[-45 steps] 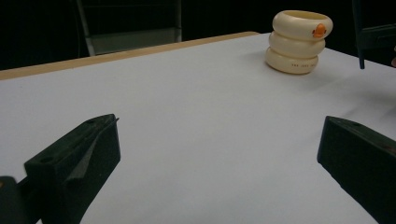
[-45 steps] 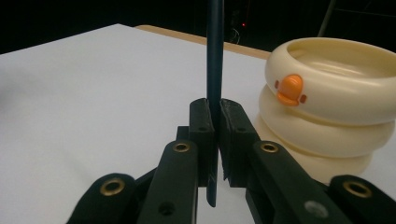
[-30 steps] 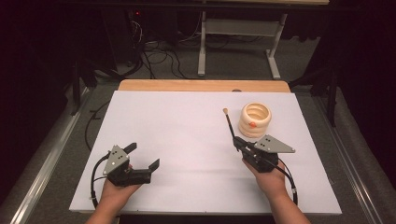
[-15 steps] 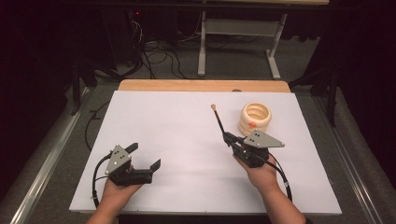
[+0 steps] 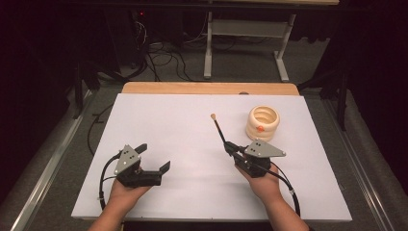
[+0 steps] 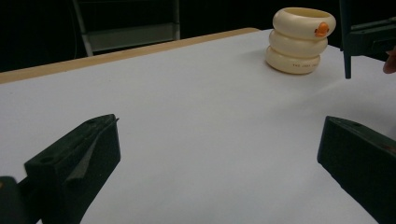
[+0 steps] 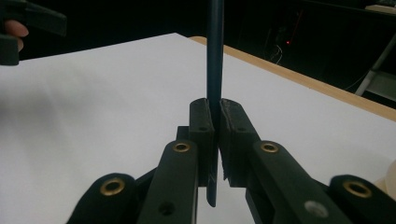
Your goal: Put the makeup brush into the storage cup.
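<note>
High view: right tongs (image 5: 230,147) around dark stick (image 5: 219,130); left tongs (image 5: 155,157) agape

We carry two black handheld grippers, the left gripper (image 5: 153,156) and the right gripper (image 5: 229,148), each topped with a grey three-cornered plate dotted with small screws. Brass-coloured rivets stud the black jaw links, and a black cable loops back from each. Our forearms are bare of sleeves.

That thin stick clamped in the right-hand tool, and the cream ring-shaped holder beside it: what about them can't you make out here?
- Stick: its pale tip is too small in the high view, and the top edge cuts it off in the right gripper view.
- Cream holder: its inside is hidden by its own wall in the left gripper view.
- Small print low on the holder: too tiny to read.
</note>
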`<state>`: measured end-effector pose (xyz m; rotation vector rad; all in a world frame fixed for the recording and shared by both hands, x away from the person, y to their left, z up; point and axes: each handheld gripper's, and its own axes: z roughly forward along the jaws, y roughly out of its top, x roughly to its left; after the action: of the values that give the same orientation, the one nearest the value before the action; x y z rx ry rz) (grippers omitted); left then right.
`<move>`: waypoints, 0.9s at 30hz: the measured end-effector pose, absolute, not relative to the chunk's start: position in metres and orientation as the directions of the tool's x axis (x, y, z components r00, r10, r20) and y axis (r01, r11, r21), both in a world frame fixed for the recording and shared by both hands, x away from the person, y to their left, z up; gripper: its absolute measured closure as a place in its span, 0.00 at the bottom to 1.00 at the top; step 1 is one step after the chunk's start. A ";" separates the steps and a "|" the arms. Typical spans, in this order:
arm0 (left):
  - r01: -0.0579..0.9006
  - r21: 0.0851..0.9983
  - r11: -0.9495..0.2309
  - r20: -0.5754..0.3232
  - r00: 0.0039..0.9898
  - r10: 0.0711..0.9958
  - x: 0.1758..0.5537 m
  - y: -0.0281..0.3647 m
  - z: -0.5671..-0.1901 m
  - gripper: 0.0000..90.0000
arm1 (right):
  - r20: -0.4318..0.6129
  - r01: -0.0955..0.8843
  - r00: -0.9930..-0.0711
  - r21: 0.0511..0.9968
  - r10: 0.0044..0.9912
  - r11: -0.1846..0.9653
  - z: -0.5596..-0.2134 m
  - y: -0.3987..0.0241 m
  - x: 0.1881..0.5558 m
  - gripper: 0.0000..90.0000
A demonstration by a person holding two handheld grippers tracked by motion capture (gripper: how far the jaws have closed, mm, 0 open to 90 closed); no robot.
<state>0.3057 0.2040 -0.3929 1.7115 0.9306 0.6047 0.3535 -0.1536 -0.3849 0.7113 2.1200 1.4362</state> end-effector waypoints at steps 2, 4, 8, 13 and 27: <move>0.290 0.942 -0.168 -0.032 0.576 0.817 0.308 0.200 -0.390 0.00 | -0.105 0.147 -0.754 0.935 0.648 0.322 -0.386 -0.152 0.353 0.96; 0.287 0.941 -0.181 -0.022 0.585 0.811 0.311 0.196 -0.388 0.00 | -0.107 0.148 -0.754 0.934 0.648 0.326 -0.386 -0.152 0.352 0.96; 0.277 0.939 -0.206 -0.002 0.602 0.799 0.320 0.187 -0.383 0.00 | -0.094 0.161 -0.752 0.934 0.653 0.319 -0.386 -0.154 0.353 0.96; 0.268 0.940 -0.210 -0.002 0.622 0.783 0.330 0.174 -0.375 0.00 | -0.103 0.156 -0.745 0.934 0.659 0.322 -0.387 -0.155 0.353 0.96; 0.254 0.956 -0.146 -0.059 0.654 0.754 0.352 0.155 -0.355 0.00 | -0.106 0.154 -0.735 0.936 0.670 0.317 -0.389 -0.157 0.351 0.96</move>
<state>0.3520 0.1553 -0.3550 1.7077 0.8258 0.5350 0.3511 -0.1570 -0.3886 0.7260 2.1060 1.4177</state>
